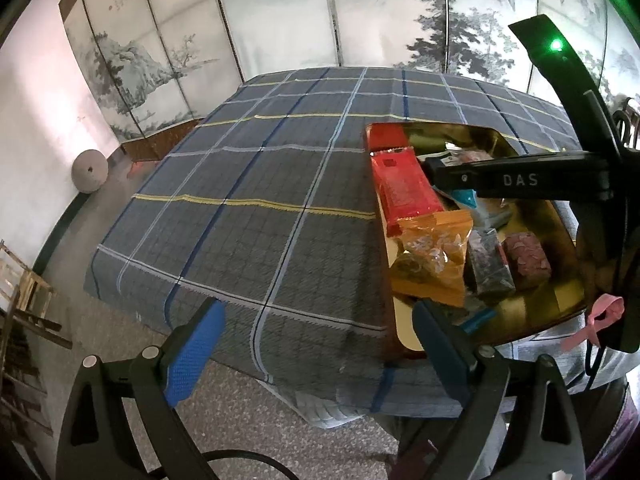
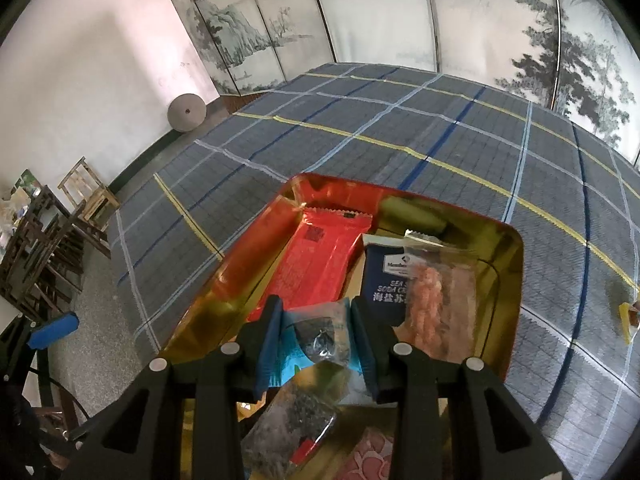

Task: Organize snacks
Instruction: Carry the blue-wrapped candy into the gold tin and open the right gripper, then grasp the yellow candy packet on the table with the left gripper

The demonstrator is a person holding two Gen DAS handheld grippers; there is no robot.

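Note:
A gold tin tray (image 2: 512,264) on the plaid cloth holds several snack packets. My right gripper (image 2: 318,340) hangs over its near half, shut on a light-blue snack packet (image 2: 320,336) pinched between the blue pads. Beyond it lie a long red packet (image 2: 316,260), a navy cracker packet (image 2: 384,276) and a clear bag of pink strips (image 2: 432,300). In the left wrist view the same tray (image 1: 560,216) is at the right, with the red packet (image 1: 404,188) and an orange bag (image 1: 432,260). My left gripper (image 1: 316,344) stands open by the table's near edge, nothing between its fingers.
A blue-grey plaid cloth (image 1: 260,184) covers the table. A painted folding screen (image 1: 280,12) stands behind it. A small yellow packet (image 2: 628,320) lies on the cloth to the tray's right. Wooden chairs (image 2: 52,236) and a stone disc (image 2: 186,112) are on the floor at the left.

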